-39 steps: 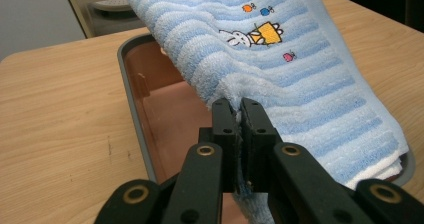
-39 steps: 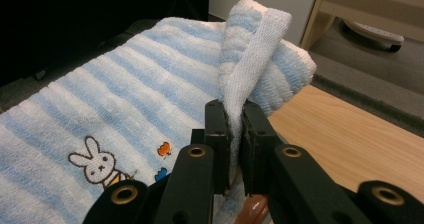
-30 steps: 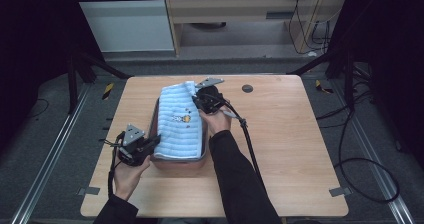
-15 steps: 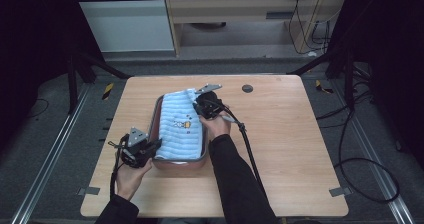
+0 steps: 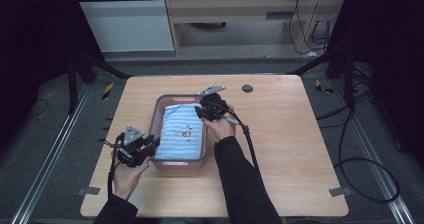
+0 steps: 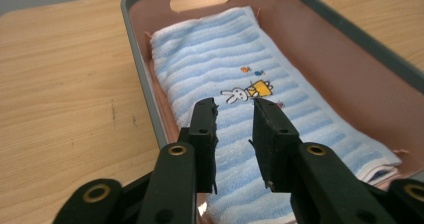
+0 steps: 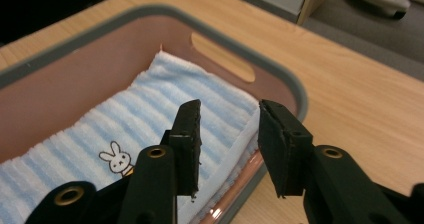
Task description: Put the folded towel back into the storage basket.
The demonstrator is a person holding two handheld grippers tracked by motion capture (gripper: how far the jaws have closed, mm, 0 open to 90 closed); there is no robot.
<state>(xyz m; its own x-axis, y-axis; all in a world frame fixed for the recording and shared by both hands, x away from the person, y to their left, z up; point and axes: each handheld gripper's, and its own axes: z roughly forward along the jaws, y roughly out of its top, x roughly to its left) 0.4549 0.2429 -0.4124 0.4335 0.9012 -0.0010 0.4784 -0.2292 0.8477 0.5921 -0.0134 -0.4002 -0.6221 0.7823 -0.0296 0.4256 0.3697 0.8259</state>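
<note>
Table evenly lit, surroundings dark; close views soft, no glare

The towel [image 6: 240, 99] has light blue and white stripes, with a small white bunny in a yellow dress in its middle. The basket [image 6: 137, 69] is pink inside with a grey rim. The table [image 5: 295, 134] is light brown wood. Both grippers' fingers [image 7: 187, 134] are black.

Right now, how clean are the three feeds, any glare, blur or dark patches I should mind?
High view: soft but readable, table evenly lit, room edges nearly black. Left gripper view: towel and bunny print sharp, jaws slightly soft up close, no glare. Right gripper view: basket near rim blurred, a small bright glint low on its wall, top-left corner dark.
</note>
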